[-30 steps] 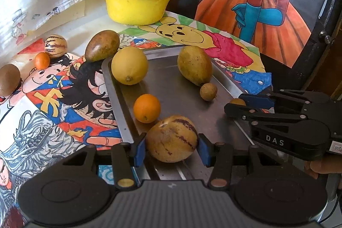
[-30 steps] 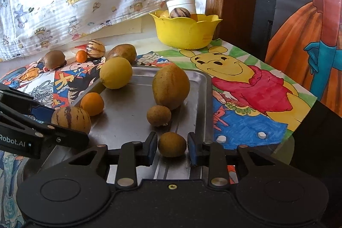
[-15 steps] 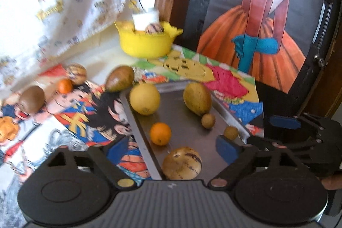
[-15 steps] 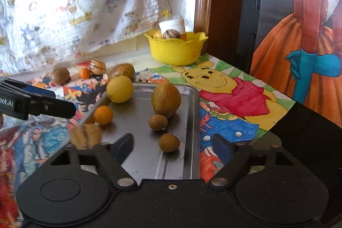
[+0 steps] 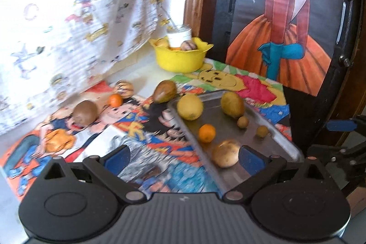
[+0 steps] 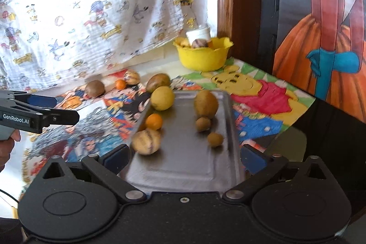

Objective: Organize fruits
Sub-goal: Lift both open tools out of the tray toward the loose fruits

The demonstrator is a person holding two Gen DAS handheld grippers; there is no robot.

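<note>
A metal tray (image 6: 183, 166) lies on the cartoon cloth and holds several fruits: a striped melon (image 6: 146, 141), an orange (image 6: 154, 121), a lemon (image 6: 162, 98), a brown pear-like fruit (image 6: 205, 104) and two small brown fruits (image 6: 215, 139). In the left wrist view the tray (image 5: 274, 129) holds the same melon (image 5: 226, 153) and orange (image 5: 206, 133). My left gripper (image 5: 183, 158) is open and empty, raised near the tray's front. My right gripper (image 6: 184, 158) is open and empty above the tray's near end.
A yellow bowl (image 6: 202, 56) with fruit and a white jar stands at the back. A mango (image 6: 157, 82), a striped fruit (image 6: 131, 77), a small orange (image 6: 120, 84) and a brown fruit (image 6: 94, 88) lie on the cloth, left of the tray. A curtain hangs behind.
Both grippers opened, letting go of the striped melon and the small brown fruit on the tray, then drew back and up. Both fruits stay on the tray.
</note>
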